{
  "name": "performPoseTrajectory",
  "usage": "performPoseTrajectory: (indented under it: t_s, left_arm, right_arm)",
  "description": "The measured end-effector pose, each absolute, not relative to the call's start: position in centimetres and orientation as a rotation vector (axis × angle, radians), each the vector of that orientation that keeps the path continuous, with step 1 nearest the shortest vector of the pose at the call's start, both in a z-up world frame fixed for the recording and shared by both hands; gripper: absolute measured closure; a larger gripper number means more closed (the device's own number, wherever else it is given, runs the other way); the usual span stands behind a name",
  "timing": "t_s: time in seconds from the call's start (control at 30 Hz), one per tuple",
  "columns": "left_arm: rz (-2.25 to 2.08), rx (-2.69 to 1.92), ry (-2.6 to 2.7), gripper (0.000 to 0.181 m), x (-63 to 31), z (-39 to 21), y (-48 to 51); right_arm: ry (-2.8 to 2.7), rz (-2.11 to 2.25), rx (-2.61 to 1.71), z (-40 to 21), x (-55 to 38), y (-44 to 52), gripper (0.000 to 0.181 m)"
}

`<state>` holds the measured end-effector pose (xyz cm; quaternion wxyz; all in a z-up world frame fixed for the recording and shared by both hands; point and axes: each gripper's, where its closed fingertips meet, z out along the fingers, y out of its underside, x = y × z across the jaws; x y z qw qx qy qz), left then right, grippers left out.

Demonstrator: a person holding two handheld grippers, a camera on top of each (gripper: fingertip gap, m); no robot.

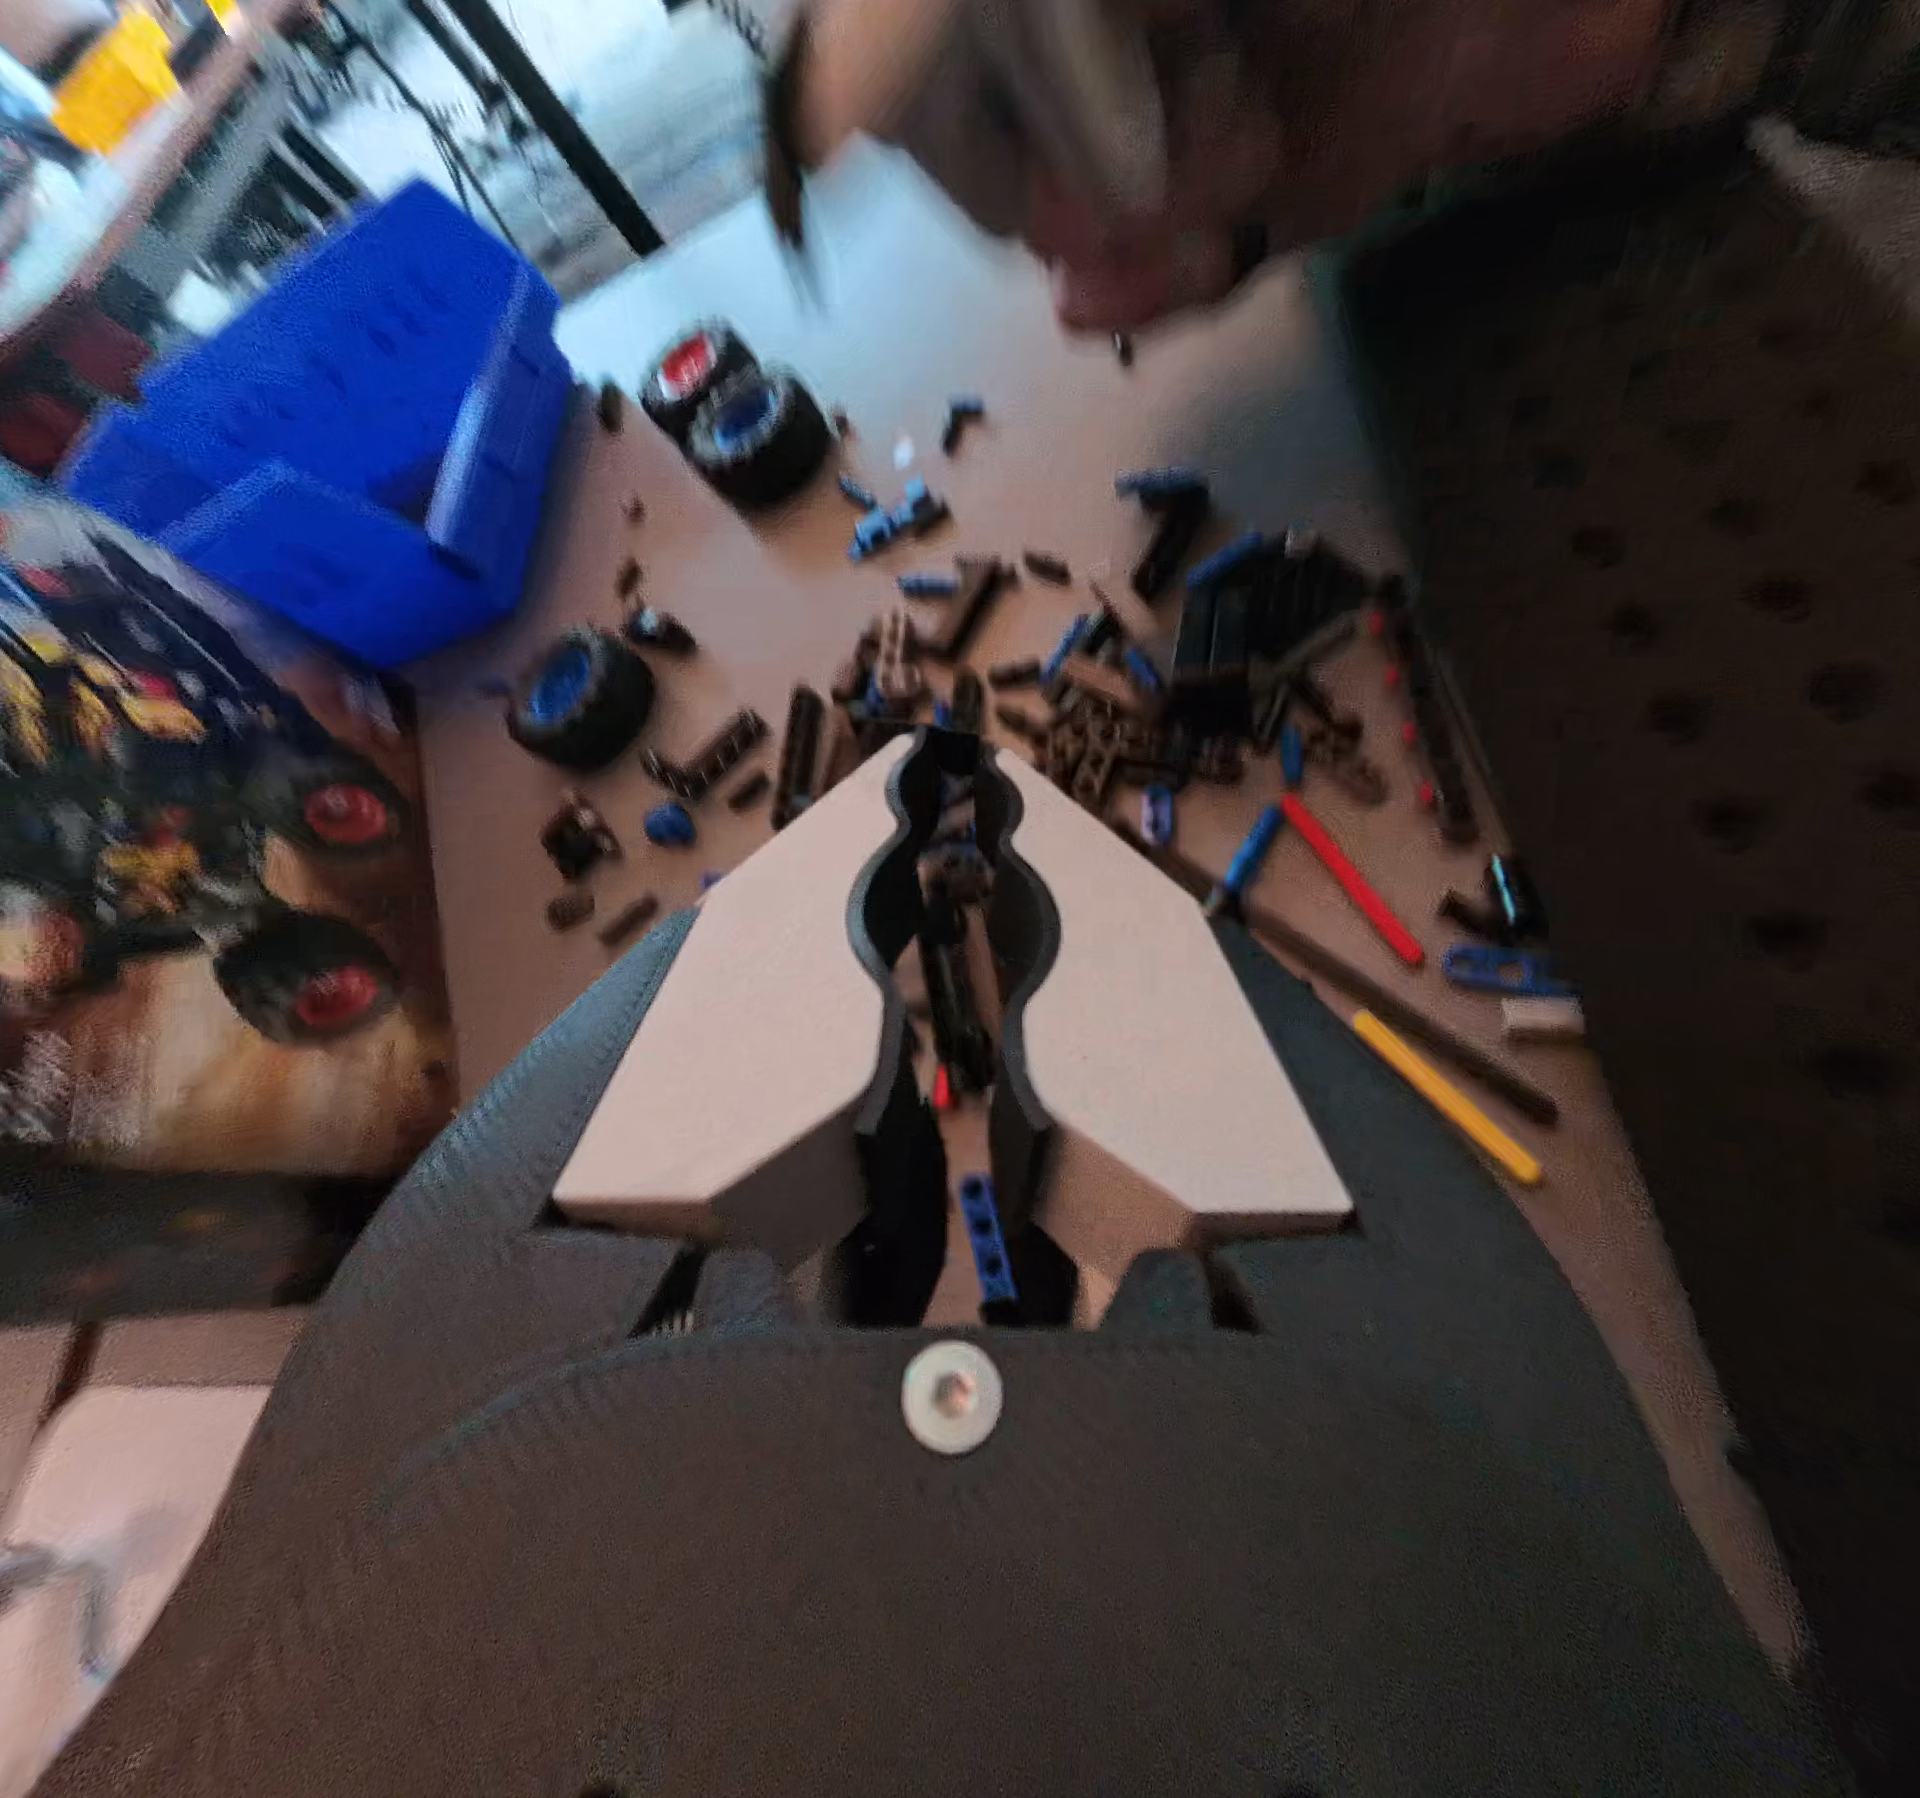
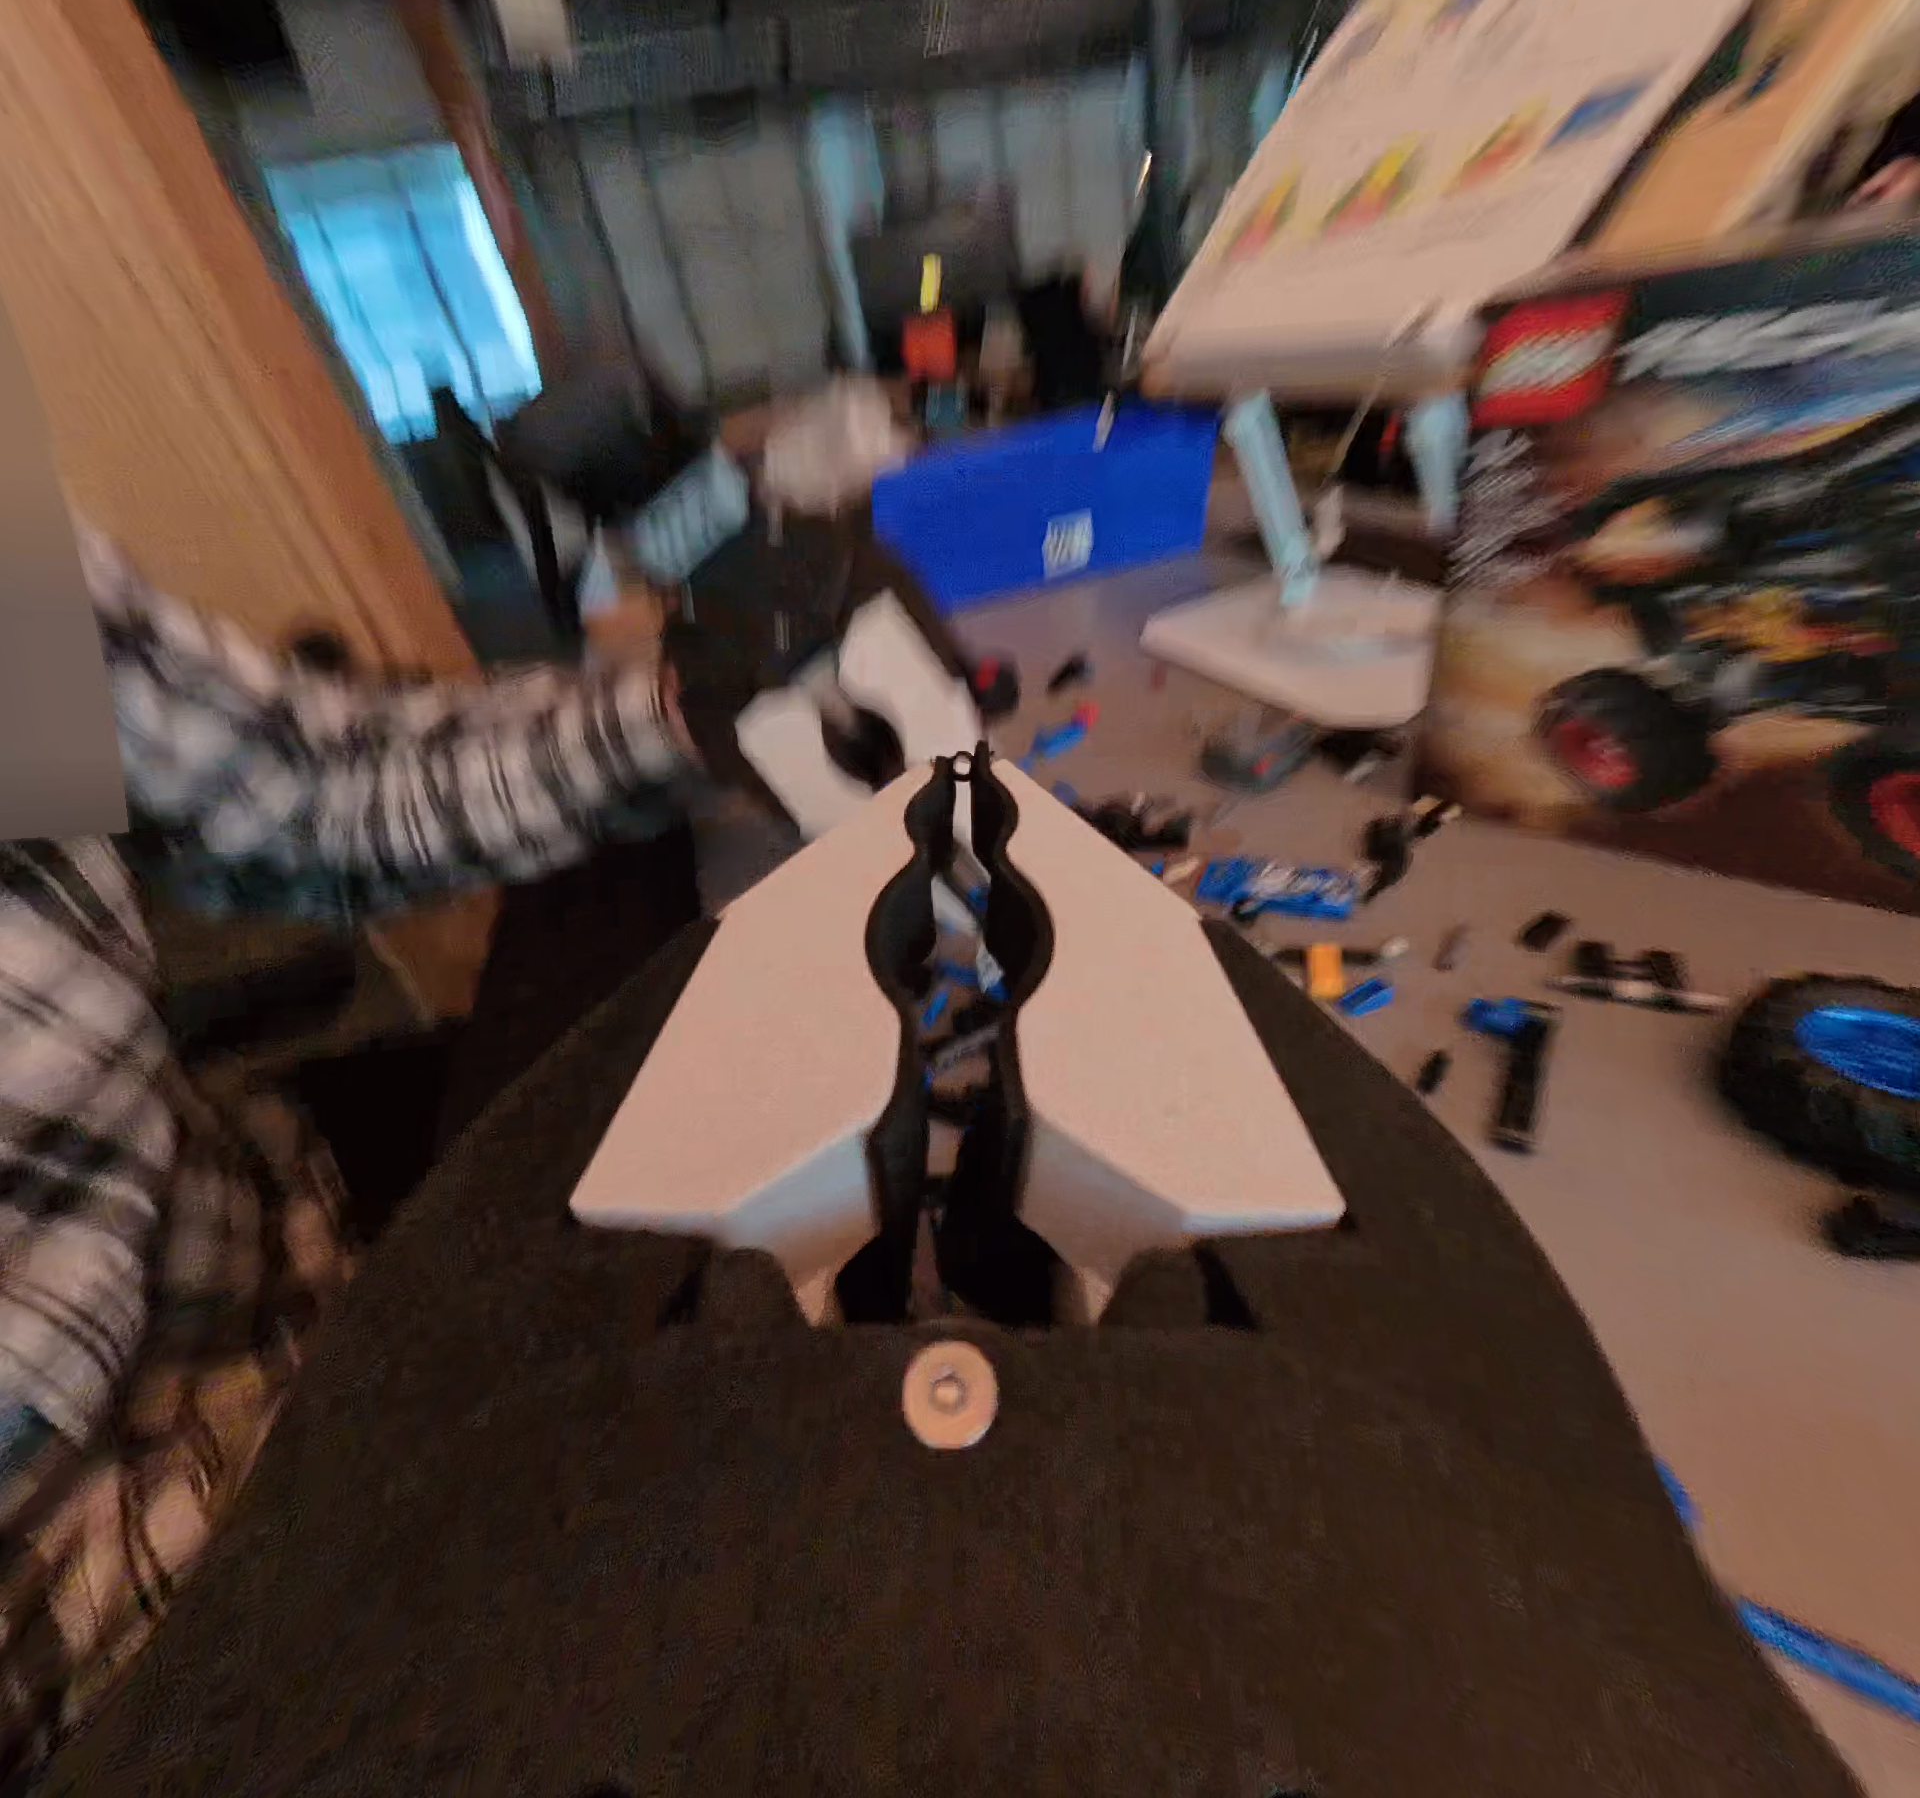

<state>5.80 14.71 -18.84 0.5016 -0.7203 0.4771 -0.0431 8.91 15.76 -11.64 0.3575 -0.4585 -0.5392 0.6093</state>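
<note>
Two claws over a bench (image 1: 1039,377) strewn with small building parts.

The left claw (image 1: 954,746) hangs slightly open and empty above the black-and-blue parts pile (image 1: 1091,688) at frame centre; a blue bin (image 1: 343,460) sits upper left. The right claw (image 2: 966,763) is closed on a tiny black ring-shaped piece (image 2: 962,763) at its tips, mid-frame; its long axis cannot be told through the blur.

The left wrist view looks steeply down along its own jaws, close above the bench (image 1: 727,595), tilted, facing the blue bin (image 1: 343,439). The right wrist view sits low and nearly level, looking across the bench (image 2: 1621,1260). Both share the blue bin (image 2: 1039,501), picture box (image 1: 177,875) (image 2: 1683,605) and scattered bricks (image 1: 1091,699) (image 2: 1278,891).
</note>
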Motion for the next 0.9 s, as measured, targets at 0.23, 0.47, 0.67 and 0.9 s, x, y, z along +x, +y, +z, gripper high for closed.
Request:
performPoseTrajectory:
  t_s: [0.23, 0.47, 0.67, 0.9]
  left_arm:
    - [-0.166, -1.682, 1.123, 0.176, 6.6, -17.0, 14.9]
    - [-0.168, -1.779, 1.165, 0.176, 5.9, -19.8, 15.1]
    - [-0.111, -1.856, 1.190, 0.176, 5.1, -21.3, 15.2]
    - [-0.118, -1.901, 1.204, 0.175, 4.8, -22.0, 15.2]
  right_arm:
    - [-1.530, 1.417, -1.276, -14.8, 8.9, 16.4, 0.180]
    - [-1.725, 1.317, -1.363, -18.3, 8.0, 14.9, 0.166]
    - [-1.515, 1.316, -1.391, -14.8, 10.6, 18.4, 0.167]
    - [-1.360, 0.855, -1.554, -13.2, 17.7, 25.6, 0.166]
